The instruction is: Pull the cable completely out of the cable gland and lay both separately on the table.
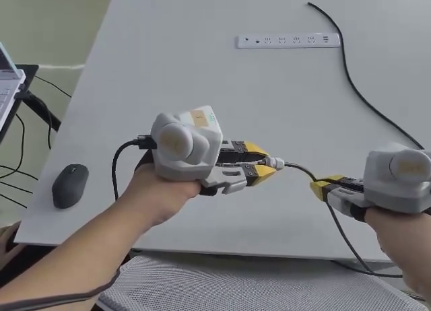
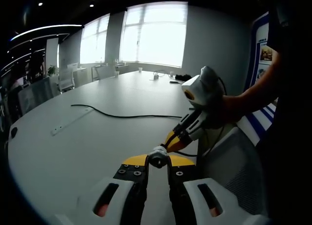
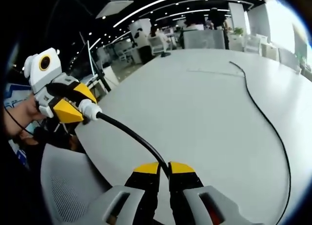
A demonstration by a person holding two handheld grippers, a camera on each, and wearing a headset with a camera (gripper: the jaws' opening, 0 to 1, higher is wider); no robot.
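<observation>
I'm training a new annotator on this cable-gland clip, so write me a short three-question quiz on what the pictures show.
1. What does the left gripper clamp? A) the small white cable gland B) the thin black cable C) nothing
2. True or false: the cable is already fully out of the gland.
3. Fill in: the right gripper is shut on the ____.
Key: 1 A; 2 false; 3 cable.
</observation>
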